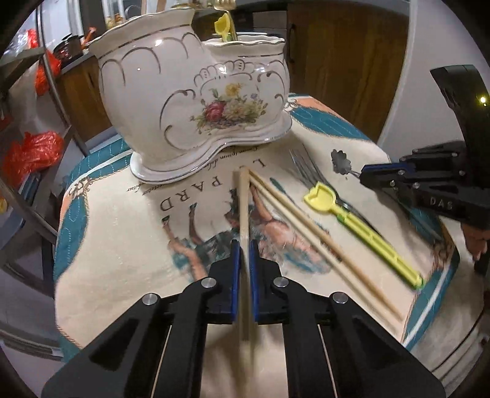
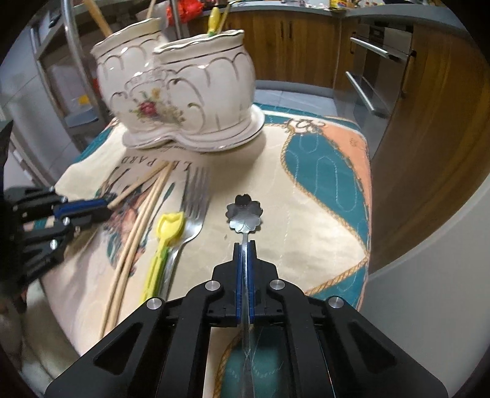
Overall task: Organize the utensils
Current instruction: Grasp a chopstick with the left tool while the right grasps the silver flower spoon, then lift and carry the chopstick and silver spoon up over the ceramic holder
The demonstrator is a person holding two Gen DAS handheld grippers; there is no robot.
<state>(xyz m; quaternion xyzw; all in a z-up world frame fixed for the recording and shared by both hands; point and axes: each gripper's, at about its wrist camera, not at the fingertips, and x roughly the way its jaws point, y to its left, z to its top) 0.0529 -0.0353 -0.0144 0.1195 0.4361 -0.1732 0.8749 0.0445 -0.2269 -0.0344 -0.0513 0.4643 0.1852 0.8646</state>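
The left gripper (image 1: pixel 244 254) is pinching one pale wooden chopstick (image 1: pixel 244 211) between its blue-padded jaws, which are pressed together on the stick. The chopstick is running straight forward from the jaws toward the far side, its far tip lying near the base of the cream ceramic two-compartment utensil holder with gold trim and a floral print (image 1: pixel 190 101).

The right gripper (image 2: pixel 245 248) is pinching the thin stem of a small silver metal spoon with a flower-shaped bowl (image 2: pixel 245 214); its jaws are closed tight on the stem, and the bowl is sitting just beyond the jaw tips, above the printed quilted cloth (image 2: pixel 306 232) that is covering the tabletop.

Between the two grippers, three more items are lying on the cloth. A pair of pale wooden chopsticks (image 1: pixel 306 232) is lying just right of the held one, their far ends converging with it. Right of that pair, a yellow-and-green plastic utensil with a tulip-shaped head (image 1: pixel 361 226) is resting partly over a silver metal fork (image 2: pixel 193 211), whose tines are pointing toward the holder.

The holder is standing at the far side of the cloth. A second yellow tulip-shaped utensil (image 1: pixel 222 27) is already standing in its right compartment, and wooden sticks (image 2: pixel 98 16) are protruding from the left one.
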